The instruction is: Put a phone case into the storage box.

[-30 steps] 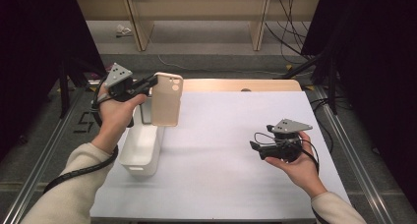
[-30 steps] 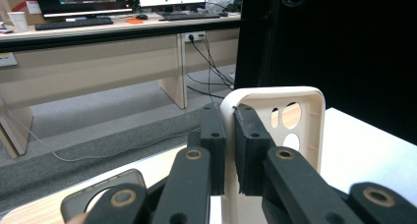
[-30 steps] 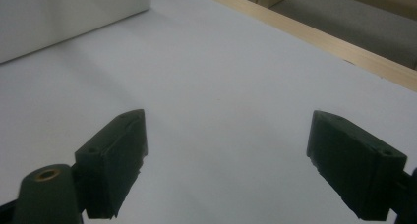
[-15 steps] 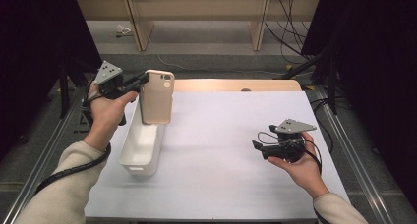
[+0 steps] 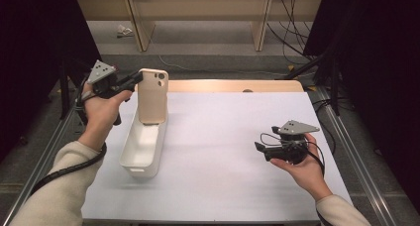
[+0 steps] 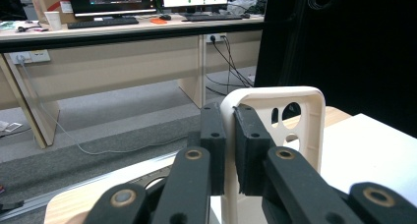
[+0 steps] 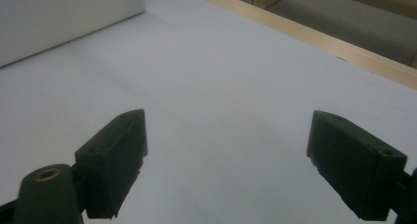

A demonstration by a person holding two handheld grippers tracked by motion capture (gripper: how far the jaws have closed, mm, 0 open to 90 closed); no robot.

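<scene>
Left gripper (image 5: 134, 79) is clamping the beige phone case (image 5: 152, 96) by its upper edge, now carrying it upright directly over the white bin (image 5: 143, 145), farther left than 0.5 s ago. Right gripper (image 5: 261, 150) is resting spread wide above the table (image 5: 223, 137).

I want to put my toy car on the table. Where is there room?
The white table sheet is bare between the white plastic bin and the right gripper, and along the near edge. It is crowded at the left, where the left gripper holds a beige phone case upright over the bin.
</scene>
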